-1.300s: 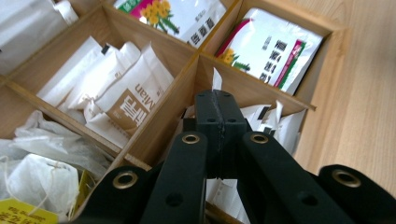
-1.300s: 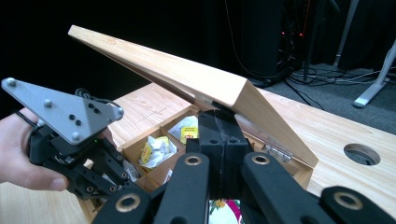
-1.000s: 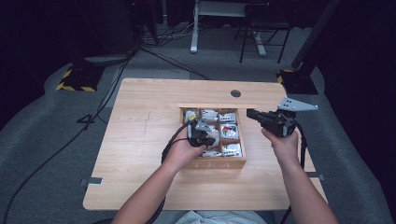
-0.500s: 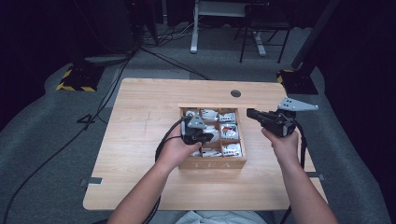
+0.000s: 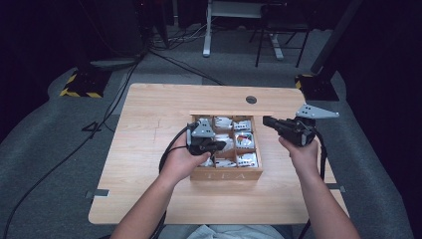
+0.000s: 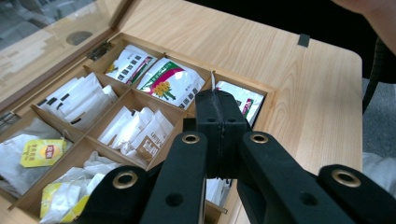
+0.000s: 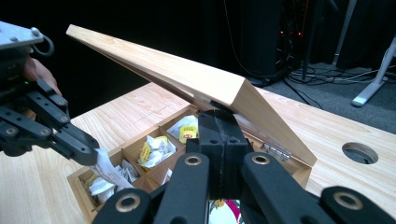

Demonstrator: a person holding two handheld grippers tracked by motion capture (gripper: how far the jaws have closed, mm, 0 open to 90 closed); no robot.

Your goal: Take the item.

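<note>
The right gripper (image 7: 219, 135), jaws together, propped the lid (image 7: 187, 74) up — so the left gripper (image 7: 95, 161), clamped on a tea bag (image 7: 109, 173), could lift it from the box (image 5: 226, 174) at the table's (image 5: 149, 124) middle.

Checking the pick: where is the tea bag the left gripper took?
In the right gripper view, at the left, the white tea bag hangs from the shut jaws of the left gripper, just above the open tea box.

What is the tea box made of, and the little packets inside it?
The tea box looks like pale, unpainted wood: grain lines run along its lid. The packets seem to be printed paper, some perhaps glossy foil; their creases and flat folds suggest thin sheet. The table shows light wood-grain, possibly laminate.
</note>
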